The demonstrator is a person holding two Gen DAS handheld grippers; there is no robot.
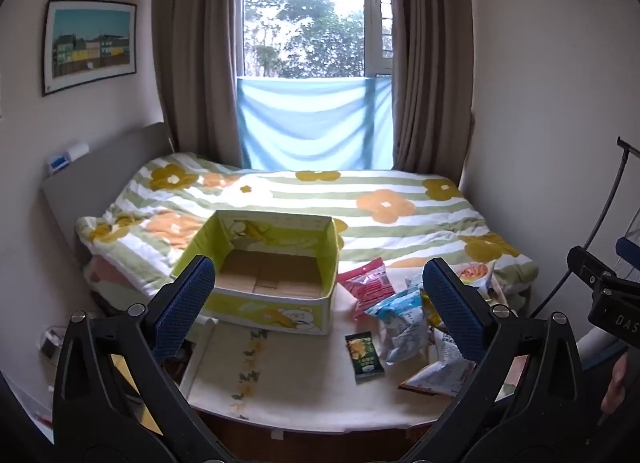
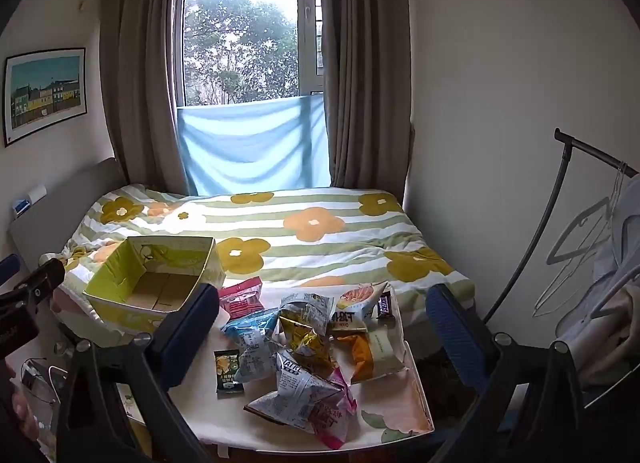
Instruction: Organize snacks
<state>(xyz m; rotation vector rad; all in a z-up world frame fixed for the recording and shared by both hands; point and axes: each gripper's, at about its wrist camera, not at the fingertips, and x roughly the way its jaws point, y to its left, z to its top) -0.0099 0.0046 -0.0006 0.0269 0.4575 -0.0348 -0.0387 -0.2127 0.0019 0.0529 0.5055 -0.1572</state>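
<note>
- Both sets of fingers are spread wide with nothing in them, left gripper and right gripper.
- Snack pile sits on the bench; the open box is at its 10 o'clock, empty.
- I'd grab the loose green packet first, pinching its edge rather than crushing it.

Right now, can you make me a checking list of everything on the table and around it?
Surface: small white table with a flower print, against the bed.
Job's things: yellow box open, nothing seen inside; snack packets heaped loose beside it; small green packet lying apart.
Clutter: nothing seen.
Grippers: left hand-held gripper open, holding nothing; right hand-held gripper open, holding nothing.
Cables: nothing seen.
Surroundings: curtained window, framed picture, clothes rack.
</note>
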